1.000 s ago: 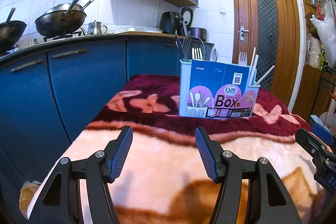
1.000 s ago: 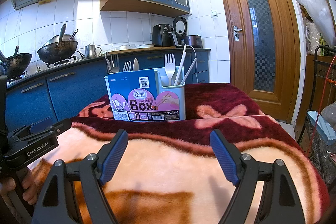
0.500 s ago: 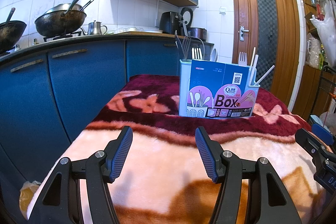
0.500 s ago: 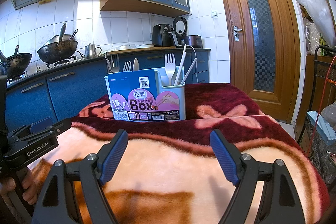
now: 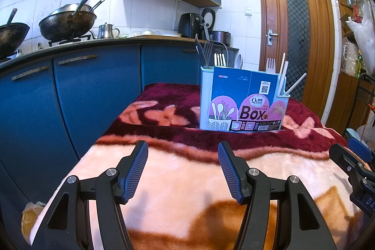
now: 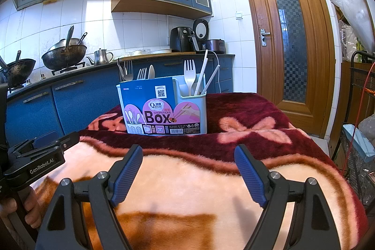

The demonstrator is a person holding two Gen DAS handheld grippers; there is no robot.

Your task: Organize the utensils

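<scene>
A pale blue utensil holder (image 5: 243, 100) with a "Chopsticks Box" label stands on the far, dark red part of a blanket-covered table (image 5: 187, 179); it also shows in the right wrist view (image 6: 164, 107). Metal forks (image 5: 207, 48), white plastic forks (image 6: 189, 72), a spoon (image 6: 151, 72) and white chopsticks (image 6: 202, 72) stand upright in it. My left gripper (image 5: 182, 170) is open and empty, low over the near part of the blanket. My right gripper (image 6: 188, 172) is open and empty, beside it to the right. Both are well short of the holder.
Blue kitchen cabinets (image 5: 70, 97) run along the left, with woks (image 5: 68, 20) and a kettle (image 6: 101, 56) on the counter. A wooden door (image 6: 288, 39) is at the right. A wire basket (image 6: 356, 156) stands right of the table.
</scene>
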